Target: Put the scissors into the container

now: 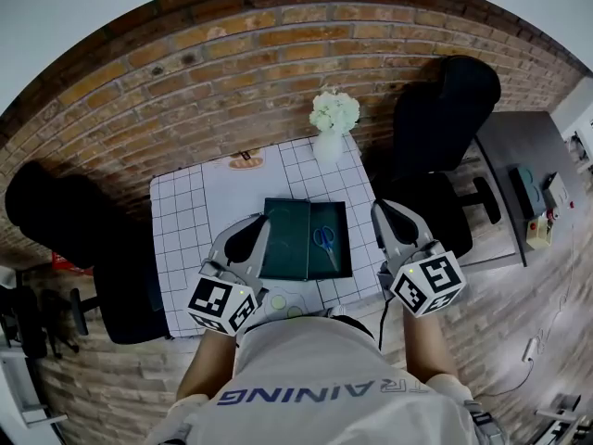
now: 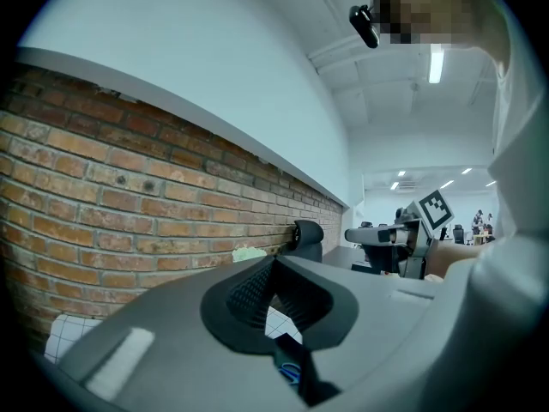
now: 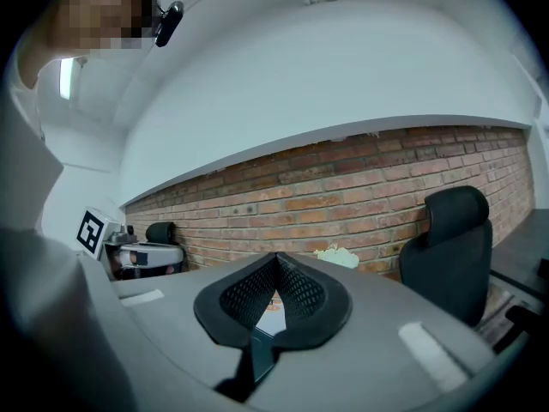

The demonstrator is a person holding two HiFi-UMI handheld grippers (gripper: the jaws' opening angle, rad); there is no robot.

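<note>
The blue-handled scissors (image 1: pixel 325 241) lie inside the right half of the dark green container (image 1: pixel 287 213) in the middle of the gridded table. The container's left half looks like a flat lid or tray. My left gripper (image 1: pixel 243 236) hovers at the container's near left corner, jaws shut on nothing. My right gripper (image 1: pixel 388 215) is held just right of the container, also shut and empty. In the left gripper view, the pads (image 2: pixel 250 294) meet and a bit of blue scissors (image 2: pixel 290 373) shows below them. In the right gripper view, the container edge (image 3: pixel 262 355) shows under the shut pads (image 3: pixel 298 288).
A white vase of pale flowers (image 1: pixel 333 119) stands at the table's far edge, with a small sticker (image 1: pixel 246 162) to its left. Black office chairs (image 1: pixel 443 119) flank the table against a brick wall. A grey desk (image 1: pixel 519 170) is at the right.
</note>
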